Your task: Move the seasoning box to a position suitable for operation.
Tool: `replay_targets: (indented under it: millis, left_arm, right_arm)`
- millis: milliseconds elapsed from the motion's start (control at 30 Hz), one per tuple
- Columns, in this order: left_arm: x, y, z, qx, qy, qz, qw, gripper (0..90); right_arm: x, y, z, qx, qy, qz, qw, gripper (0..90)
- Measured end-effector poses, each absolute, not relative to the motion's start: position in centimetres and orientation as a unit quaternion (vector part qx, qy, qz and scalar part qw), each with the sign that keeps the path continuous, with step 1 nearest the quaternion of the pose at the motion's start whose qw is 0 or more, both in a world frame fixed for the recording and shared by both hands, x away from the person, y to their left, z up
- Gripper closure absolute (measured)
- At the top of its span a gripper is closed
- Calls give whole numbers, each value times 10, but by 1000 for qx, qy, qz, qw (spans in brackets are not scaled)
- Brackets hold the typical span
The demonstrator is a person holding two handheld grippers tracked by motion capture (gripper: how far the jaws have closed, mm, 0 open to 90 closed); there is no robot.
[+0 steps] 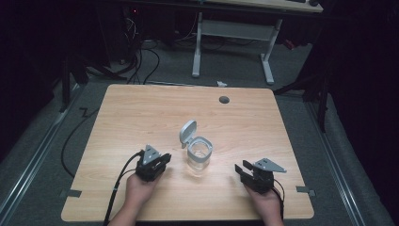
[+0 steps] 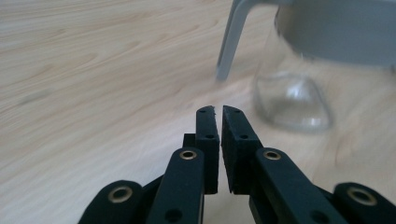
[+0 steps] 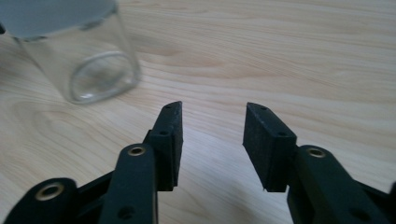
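High view: clear glass jar (image 1: 199,157) stands upright near the middle of the wooden worktop (image 1: 141,113), its grey flip lid (image 1: 187,131) swung open and standing up at the jar's far-left rim. Left gripper (image 1: 164,158) sits just left of the jar, close but not touching, held by the person's left hand (image 1: 139,188). Right gripper (image 1: 241,170) is to the jar's right, a bit farther off, held by the right hand (image 1: 266,201). Neither gripper carries anything.

Left gripper view: fingers (image 2: 208,140) nearly pressed together, only a thin slit between the pads, nothing in it. Jar (image 2: 299,93) is ahead and to the right, blurred, with the grey lid arm (image 2: 231,42) coming down beside it. Fingertips are short of the glass, apart from it.

Right gripper view: fingers (image 3: 268,142) spread about halfway, bare worktop visible in the gap, nothing pinched. Jar (image 3: 88,65) stands ahead and off to the upper left, apart from the fingertips, no contact.
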State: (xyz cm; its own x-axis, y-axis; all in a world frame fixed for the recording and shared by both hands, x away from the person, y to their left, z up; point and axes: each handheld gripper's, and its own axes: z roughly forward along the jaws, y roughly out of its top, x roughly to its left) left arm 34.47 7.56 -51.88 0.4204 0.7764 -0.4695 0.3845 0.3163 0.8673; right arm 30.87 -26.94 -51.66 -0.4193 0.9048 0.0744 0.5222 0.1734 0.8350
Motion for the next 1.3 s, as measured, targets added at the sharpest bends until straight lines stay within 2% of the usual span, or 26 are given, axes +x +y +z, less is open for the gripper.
replay_targets:
  millis: [133,333,600,867,1300]
  left_arm:
    - [322,97,-527,560,519,162,625,804]
    - [315,107,-531,563,525,152,619,840]
    - [313,103,-530,567,516,155,623,882]
    - [315,103,-531,562,518,159,625,890]
    - [314,101,-531,560,517,155,629,868]
  right_arm:
    - [319,-251,-516,475,739,422,225,721]
    - [341,-227,-515,459,747,420,235,899]
    - [377,-205,-511,447,758,412,238,900]
    - [389,-194,-505,425,769,415,238,900]
    - [361,-188,-504,405,771,432,233,900]
